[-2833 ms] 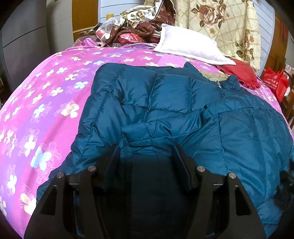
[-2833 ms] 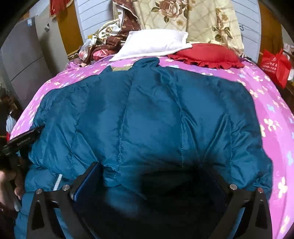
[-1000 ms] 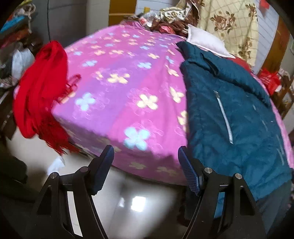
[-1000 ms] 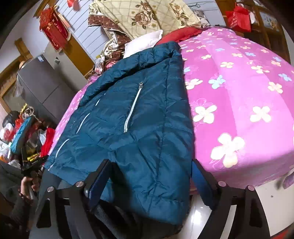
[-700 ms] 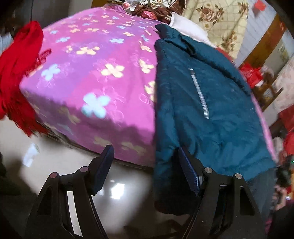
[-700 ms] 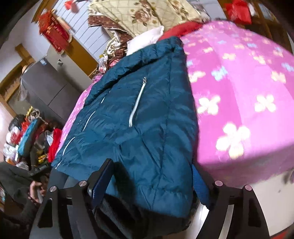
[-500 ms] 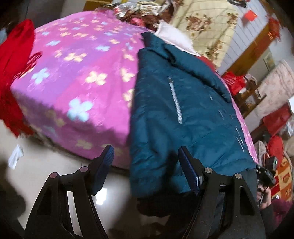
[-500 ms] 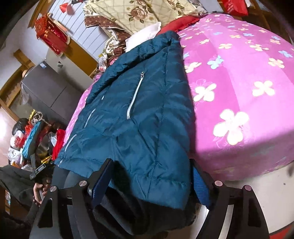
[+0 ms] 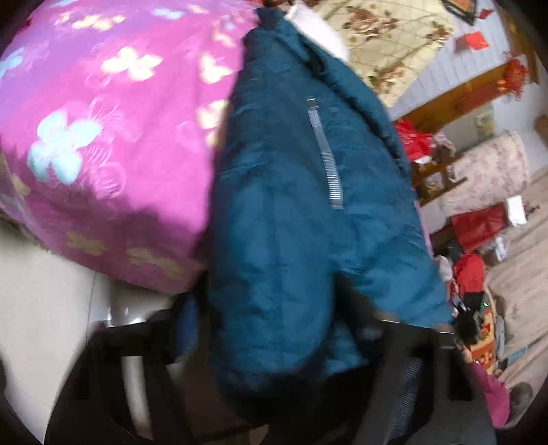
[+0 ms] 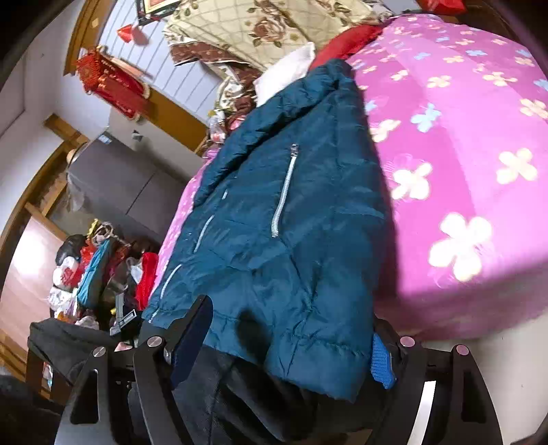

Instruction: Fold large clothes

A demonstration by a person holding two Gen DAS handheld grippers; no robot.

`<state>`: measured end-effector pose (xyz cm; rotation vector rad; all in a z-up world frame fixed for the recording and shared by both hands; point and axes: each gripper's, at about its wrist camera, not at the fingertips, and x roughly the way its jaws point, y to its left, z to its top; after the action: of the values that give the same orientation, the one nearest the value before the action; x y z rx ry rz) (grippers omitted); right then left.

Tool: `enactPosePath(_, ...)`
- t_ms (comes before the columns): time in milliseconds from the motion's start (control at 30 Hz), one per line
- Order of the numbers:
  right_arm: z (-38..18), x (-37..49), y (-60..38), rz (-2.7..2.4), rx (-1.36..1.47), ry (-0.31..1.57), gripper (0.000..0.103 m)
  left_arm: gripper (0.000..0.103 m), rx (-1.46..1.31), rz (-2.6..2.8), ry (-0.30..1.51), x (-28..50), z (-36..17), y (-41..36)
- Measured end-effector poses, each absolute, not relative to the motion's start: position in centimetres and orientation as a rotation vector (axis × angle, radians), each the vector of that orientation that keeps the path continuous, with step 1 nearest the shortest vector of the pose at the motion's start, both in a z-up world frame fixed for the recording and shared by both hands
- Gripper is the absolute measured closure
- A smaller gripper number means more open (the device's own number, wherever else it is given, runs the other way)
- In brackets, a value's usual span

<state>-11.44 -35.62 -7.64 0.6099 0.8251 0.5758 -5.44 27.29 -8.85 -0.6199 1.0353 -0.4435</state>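
Observation:
A large teal quilted jacket lies lengthwise on the pink flowered bed, its hem hanging over the near edge. In the left wrist view my left gripper stands open with the jacket's left hem corner between its fingers. The jacket shows in the right wrist view with silver zippers. My right gripper is open, its fingers on either side of the right hem corner. No finger presses the cloth.
The bed carries a white pillow, a red cushion and a floral quilt at its head. A grey cabinet and piled clutter stand at the left. Pale floor lies below the bed edge.
Both grippers have swung in toward the jacket's hem. The left one moved right from the bare bed edge until the hem lies between its fingers. The right stays at the other corner.

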Motion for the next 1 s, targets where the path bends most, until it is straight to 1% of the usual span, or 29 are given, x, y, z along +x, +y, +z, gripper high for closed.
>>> enactPosePath(33,-7.6,-11.3,-35.6,0.597,0.629,0.806,0.023,0.061,-0.605,-0.443,1.024,-5.8,-8.2,27.3)
enactPosePath(100,-7.4,-10.9,-35.8,0.624,0.649,0.765,0.023,0.07,-0.534,-0.432,0.975,-6.3,-6.3,26.7)
enactPosePath(200,-8.2,-9.9,-35.9,0.595,0.664,0.759,0.023,0.07,-0.445,-0.43,0.924,-6.4,-4.6,25.8)
enactPosePath(233,-8.6,-9.6,-35.7,0.582,0.664,0.769,0.024,0.07,-0.43,-0.425,0.925,-6.1,-4.5,25.5)
enactPosePath(300,-8.7,-9.6,-35.6,0.575,0.672,0.731,0.024,0.069,-0.383,-0.381,0.934,-5.3,-4.6,24.9)
enactPosePath(367,-8.4,-9.8,-35.1,0.563,0.627,0.721,0.024,0.069,-0.328,-0.36,0.92,-5.2,-4.6,24.1)
enactPosePath(500,-7.9,-10.0,-34.3,0.526,0.559,0.733,0.024,0.068,-0.277,-0.331,0.907,-5.7,-4.6,23.6)
enactPosePath(533,-7.7,-10.0,-34.1,0.511,0.547,0.745,0.026,0.069,-0.273,-0.325,0.907,-5.6,-4.7,23.3)
enactPosePath(567,-7.7,-9.7,-34.1,0.487,0.529,0.761,0.03,0.069,-0.272,-0.319,0.907,-5.7,-4.7,23.3)
enactPosePath(600,-7.8,-9.5,-34.0,0.466,0.511,0.78,0.048,0.068,-0.275,-0.315,0.906,-5.8,-4.9,23.4)
enactPosePath(633,-8.0,-9.3,-34.0,0.448,0.497,0.805,0.07,0.069,-0.278,-0.315,0.905,-5.8,-4.9,23.5)
enactPosePath(667,-8.2,-9.3,-34.1,0.427,0.495,0.813,0.075,0.068,-0.277,-0.313,0.904,-5.8,-4.9,23.3)
enactPosePath(733,-8.2,-9.3,-34.2,0.414,0.485,0.817,0.078,0.067,-0.275,-0.309,0.902,-5.8,-4.9,23.4)
enactPosePath(800,-8.0,-9.4,-33.5,0.389,0.428,0.807,0.079,0.065,-0.28,-0.302,0.9,-5.5,-4.9,23.2)
enactPosePath(933,-8.1,-9.5,-33.3,0.376,0.409,0.794,0.079,0.055,-0.306,-0.315,0.902,-5.4,-4.8,23.1)
enactPosePath(1000,-8.2,-9.4,-33.8,0.385,0.447,0.798,0.079,0.055,-0.296,-0.308,0.91,-5.3,-4.7,22.9)
